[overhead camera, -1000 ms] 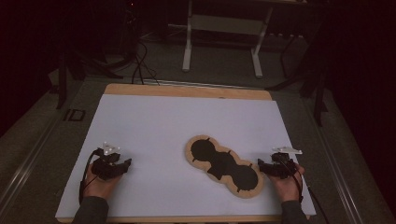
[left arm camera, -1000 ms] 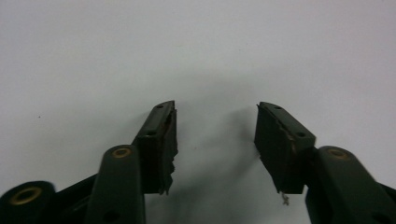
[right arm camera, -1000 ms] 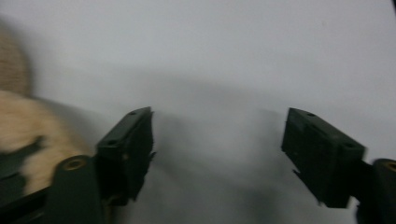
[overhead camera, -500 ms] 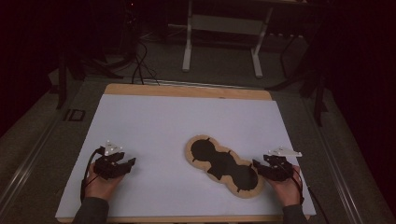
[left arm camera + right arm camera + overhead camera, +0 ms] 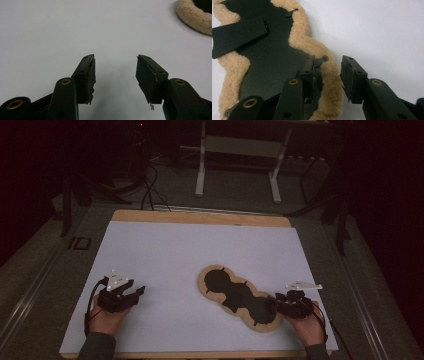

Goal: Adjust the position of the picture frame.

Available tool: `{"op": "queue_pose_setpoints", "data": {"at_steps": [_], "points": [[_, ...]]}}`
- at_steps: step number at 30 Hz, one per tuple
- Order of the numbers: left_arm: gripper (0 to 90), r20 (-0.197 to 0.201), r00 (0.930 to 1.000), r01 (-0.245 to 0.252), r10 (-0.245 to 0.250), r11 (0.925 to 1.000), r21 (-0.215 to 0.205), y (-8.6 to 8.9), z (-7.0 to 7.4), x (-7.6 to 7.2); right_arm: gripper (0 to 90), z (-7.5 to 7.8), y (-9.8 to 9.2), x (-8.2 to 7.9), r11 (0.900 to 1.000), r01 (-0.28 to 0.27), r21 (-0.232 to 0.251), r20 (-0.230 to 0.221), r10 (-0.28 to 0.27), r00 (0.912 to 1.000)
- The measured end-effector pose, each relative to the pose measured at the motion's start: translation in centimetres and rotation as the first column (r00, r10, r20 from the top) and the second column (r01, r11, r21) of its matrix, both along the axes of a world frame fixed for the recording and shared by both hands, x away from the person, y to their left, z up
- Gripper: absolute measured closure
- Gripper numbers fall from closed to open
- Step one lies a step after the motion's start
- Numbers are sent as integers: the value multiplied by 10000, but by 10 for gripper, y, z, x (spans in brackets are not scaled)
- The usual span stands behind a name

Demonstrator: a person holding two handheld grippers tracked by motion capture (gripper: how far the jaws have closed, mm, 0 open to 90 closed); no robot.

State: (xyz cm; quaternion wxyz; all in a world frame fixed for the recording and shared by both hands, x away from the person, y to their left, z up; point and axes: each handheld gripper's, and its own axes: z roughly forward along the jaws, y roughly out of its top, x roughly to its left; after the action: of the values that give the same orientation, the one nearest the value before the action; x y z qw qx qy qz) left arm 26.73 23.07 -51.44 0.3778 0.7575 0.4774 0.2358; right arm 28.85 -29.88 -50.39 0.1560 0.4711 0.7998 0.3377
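Observation:
A long lobed pad of black leather with a tan fleece rim lies flat on the white sheet, right of centre. My right gripper is at its near right end. In the right gripper view the jaws of my right gripper straddle the fleece rim, one over the black leather and one outside the rim. They have just been closing and a thin gap still shows at the outer pad. My left gripper rests open on the bare sheet at the left. Nothing lies between the jaws of my left gripper.
The white sheet covers a wooden board whose far edge shows. A corner of the fleece pad sits at the top right of the left gripper view. Beyond the board are a white desk frame and floor cables.
My right gripper has shifted slightly left onto the pad's end and its jaws have narrowed around the fleece rim. My left gripper has barely moved.

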Motion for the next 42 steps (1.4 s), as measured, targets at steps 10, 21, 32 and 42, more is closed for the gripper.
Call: {"op": "queue_pose_setpoints", "data": {"at_steps": [10, 21, 32, 42], "points": [[484, 701, 9975, -2, -38, 9983, 579, -2, 0, -4, 710, -2, -7, 2, 9993, 253, 259, -419, -242, 9988], [488, 600, 9982, 32, -75, 9974, 717, -3, 0, -5, 789, -3, -5, 4, 9995, 314, -9, -586, -314, 9978], [563, 302, 9994, 147, -161, 9988, 464, -2, 0, -2, 797, -3, -1, 4, 9992, 321, -253, -380, -330, 9987], [564, 352, 9991, 229, -247, 9984, 508, -4, 0, -2, 797, -3, 6, 17, 9976, 469, -512, -17, -470, 9989]]}}
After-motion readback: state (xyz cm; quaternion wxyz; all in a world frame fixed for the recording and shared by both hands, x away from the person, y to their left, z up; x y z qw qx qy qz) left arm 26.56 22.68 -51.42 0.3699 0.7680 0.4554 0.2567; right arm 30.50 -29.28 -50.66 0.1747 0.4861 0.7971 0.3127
